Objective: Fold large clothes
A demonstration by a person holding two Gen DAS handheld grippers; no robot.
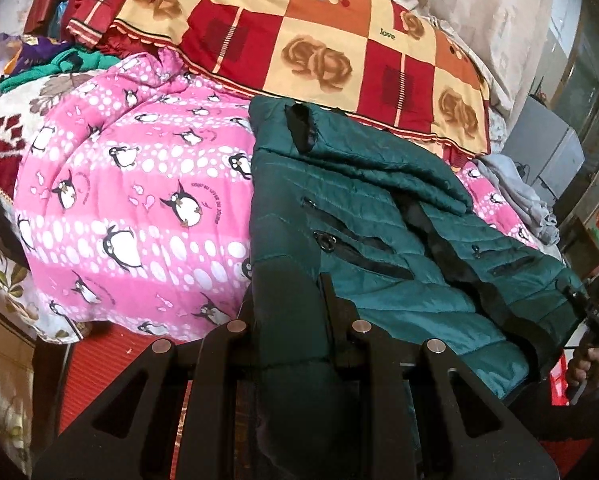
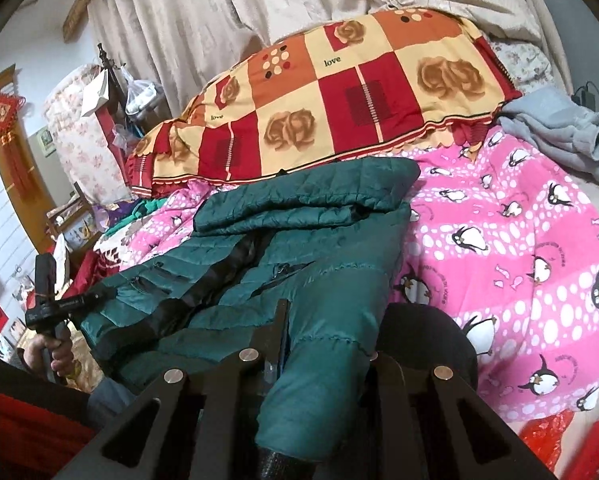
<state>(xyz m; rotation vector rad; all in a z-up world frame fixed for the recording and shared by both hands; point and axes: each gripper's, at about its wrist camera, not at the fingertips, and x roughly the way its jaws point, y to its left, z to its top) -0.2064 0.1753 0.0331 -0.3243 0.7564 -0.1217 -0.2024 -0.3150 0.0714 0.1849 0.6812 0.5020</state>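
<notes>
dark green quilted puffer jacket (image 1: 379,216): on pink penguin-print quilt (image 1: 139,200) on bed | left tool (image 1: 291,304), right tool (image 2: 323,340): each clamped on jacket hem | handling: light, puffy, slippery; hold seams

Penguin quilt (image 1: 139,200), checkered pillow (image 1: 339,52)

Green jacket (image 1: 379,200) on penguin quilt (image 1: 139,200)

A dark teal quilted jacket (image 1: 379,216) with black zip trim is seen spread on the bed, one sleeve folded across its top
</notes>
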